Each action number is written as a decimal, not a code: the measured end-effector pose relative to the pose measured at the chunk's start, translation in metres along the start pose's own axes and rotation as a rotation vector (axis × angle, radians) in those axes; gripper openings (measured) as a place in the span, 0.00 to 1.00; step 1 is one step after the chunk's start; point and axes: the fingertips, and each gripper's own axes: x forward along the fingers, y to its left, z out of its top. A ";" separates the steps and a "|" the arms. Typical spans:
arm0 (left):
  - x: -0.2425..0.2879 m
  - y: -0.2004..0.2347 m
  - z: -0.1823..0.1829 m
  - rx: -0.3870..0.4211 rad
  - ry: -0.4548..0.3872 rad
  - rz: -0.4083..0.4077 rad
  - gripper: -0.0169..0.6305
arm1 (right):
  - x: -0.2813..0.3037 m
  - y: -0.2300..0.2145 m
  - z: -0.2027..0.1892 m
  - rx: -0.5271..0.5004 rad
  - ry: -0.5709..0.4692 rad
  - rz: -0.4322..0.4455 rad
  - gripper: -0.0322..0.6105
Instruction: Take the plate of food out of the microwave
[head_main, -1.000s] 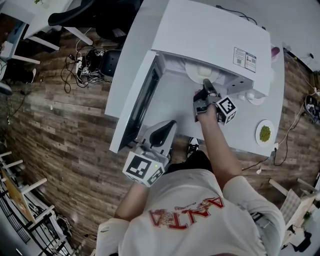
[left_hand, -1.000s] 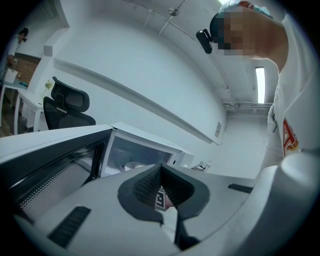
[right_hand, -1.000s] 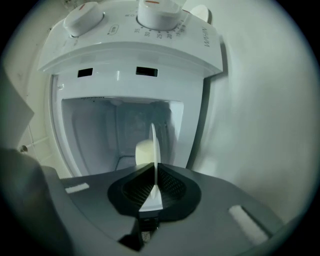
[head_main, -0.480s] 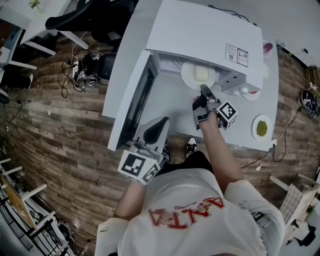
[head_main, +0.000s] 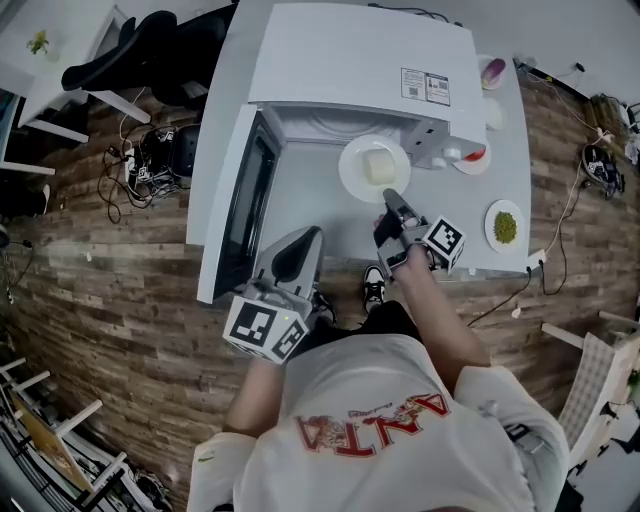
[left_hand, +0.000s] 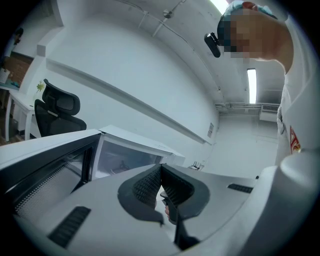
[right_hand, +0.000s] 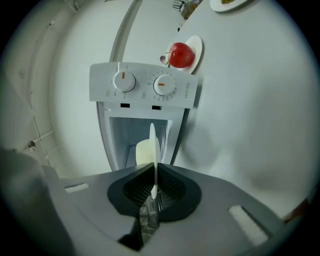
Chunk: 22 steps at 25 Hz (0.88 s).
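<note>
Most of the way there, I'd say. My right gripper (head_main: 390, 200) is clamped on the near rim of the plate (head_main: 350, 160). The plate and its pale food block (head_main: 378, 168) sit just in front of the microwave (head_main: 350, 60) mouth, out of the cavity as far as I can judge. I can't tell if it's resting on the table (head_main: 315, 205) or hanging above it. What's left is to set it down and let go. My left gripper (head_main: 303, 238) is closed on nothing, near the open door (head_main: 238, 210) on the left. On the white table there's an apple (head_main: 476, 153) and a dish of greens (head_main: 505, 225) to the right. Wood floor (head_main: 120, 270), with a chair (head_main: 120, 50) and cables (head_main: 140, 160) far left.
</note>
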 end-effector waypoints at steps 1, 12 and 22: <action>0.002 -0.004 -0.001 0.003 0.004 -0.010 0.04 | -0.008 -0.003 0.001 -0.008 0.001 -0.008 0.08; 0.031 -0.054 -0.012 0.036 0.054 -0.150 0.04 | -0.101 -0.054 0.028 0.035 -0.090 -0.061 0.08; 0.046 -0.084 -0.029 0.058 0.107 -0.208 0.04 | -0.143 -0.088 0.070 0.060 -0.213 -0.090 0.08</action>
